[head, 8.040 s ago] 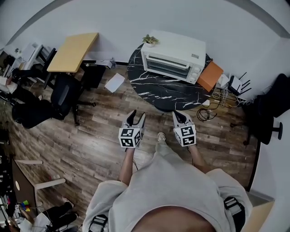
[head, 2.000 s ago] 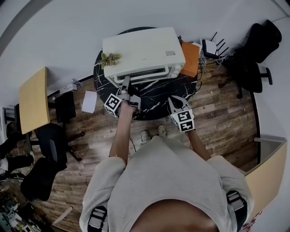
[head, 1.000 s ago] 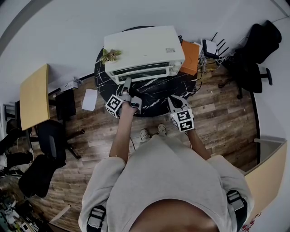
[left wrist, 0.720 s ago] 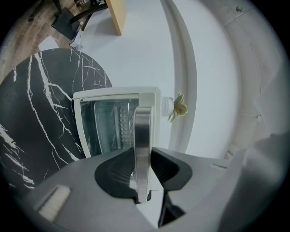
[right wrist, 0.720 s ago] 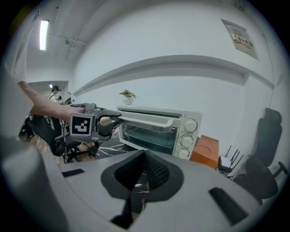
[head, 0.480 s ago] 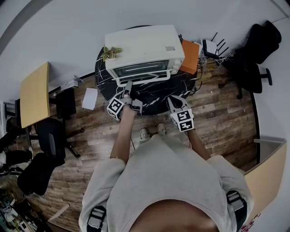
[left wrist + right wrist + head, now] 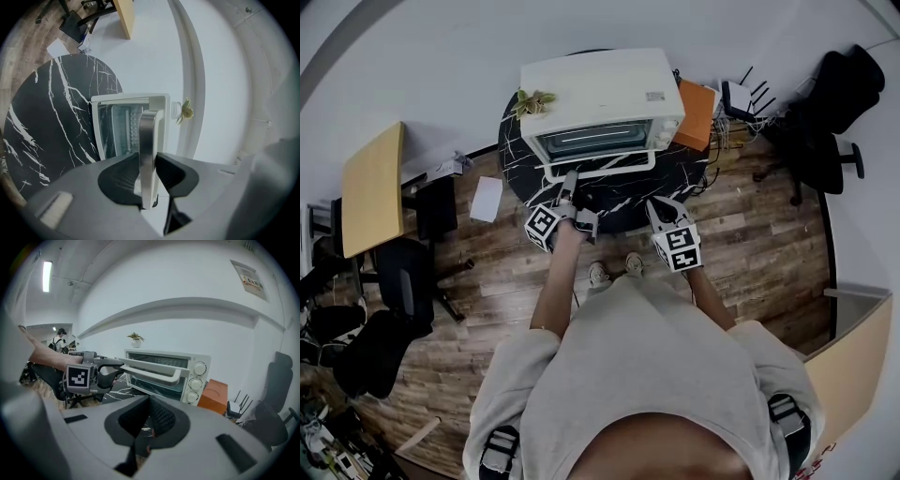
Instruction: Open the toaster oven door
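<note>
The white toaster oven (image 7: 600,98) stands on a round black marble table (image 7: 628,197). Its glass door (image 7: 123,129) hangs partly open, tilted out toward me. My left gripper (image 7: 574,187) is shut on the door's silver handle bar (image 7: 146,154), near the bar's left end; in the left gripper view the bar runs straight between the two dark pads. My right gripper (image 7: 662,212) hovers at the table's front edge, right of the left one and apart from the oven. Its jaws are shut with nothing between them, as the right gripper view (image 7: 149,409) shows.
A small potted plant (image 7: 534,98) sits at the oven's left corner and an orange box (image 7: 696,101) at its right. A router and cables (image 7: 736,96) lie beyond. A black office chair (image 7: 839,94) is at far right, a wooden desk (image 7: 370,187) at left, paper (image 7: 487,199) on the floor.
The left gripper has drawn back toward me with the handle in it, and the oven door has swung from nearly closed to partly open. The right gripper has stayed where it was.
</note>
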Motion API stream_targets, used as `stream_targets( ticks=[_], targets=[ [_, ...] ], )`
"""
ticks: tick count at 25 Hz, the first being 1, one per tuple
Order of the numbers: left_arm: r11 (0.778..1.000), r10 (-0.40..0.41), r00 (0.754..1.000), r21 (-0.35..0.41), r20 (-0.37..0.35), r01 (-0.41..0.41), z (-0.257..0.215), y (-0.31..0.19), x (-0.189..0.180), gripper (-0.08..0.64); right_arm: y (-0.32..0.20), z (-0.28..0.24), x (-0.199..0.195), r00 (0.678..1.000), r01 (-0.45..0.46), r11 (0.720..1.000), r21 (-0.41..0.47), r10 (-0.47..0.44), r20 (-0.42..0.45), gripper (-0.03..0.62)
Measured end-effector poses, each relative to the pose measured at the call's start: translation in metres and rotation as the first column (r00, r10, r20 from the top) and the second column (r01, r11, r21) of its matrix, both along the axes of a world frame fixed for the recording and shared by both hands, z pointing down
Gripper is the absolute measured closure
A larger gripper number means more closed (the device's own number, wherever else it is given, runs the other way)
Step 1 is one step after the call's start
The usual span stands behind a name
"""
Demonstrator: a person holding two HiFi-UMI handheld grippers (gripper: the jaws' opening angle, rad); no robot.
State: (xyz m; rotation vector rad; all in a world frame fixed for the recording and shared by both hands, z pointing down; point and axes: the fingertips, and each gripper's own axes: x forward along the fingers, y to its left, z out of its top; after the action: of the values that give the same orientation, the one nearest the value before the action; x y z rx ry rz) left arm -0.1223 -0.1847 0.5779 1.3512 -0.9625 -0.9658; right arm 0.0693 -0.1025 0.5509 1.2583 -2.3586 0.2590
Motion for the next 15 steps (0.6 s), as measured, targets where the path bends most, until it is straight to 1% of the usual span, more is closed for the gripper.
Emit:
stream_targets(
  ticks=[15],
  targets=[
    [0.999,-0.009,1.0,-0.04,-0.007,0.009,0.019,0.028,0.002,0.451,0.005,0.001,-0.006,1.0,0.027,1.0,-0.003,-0.027,-0.002,0.578]
  ],
)
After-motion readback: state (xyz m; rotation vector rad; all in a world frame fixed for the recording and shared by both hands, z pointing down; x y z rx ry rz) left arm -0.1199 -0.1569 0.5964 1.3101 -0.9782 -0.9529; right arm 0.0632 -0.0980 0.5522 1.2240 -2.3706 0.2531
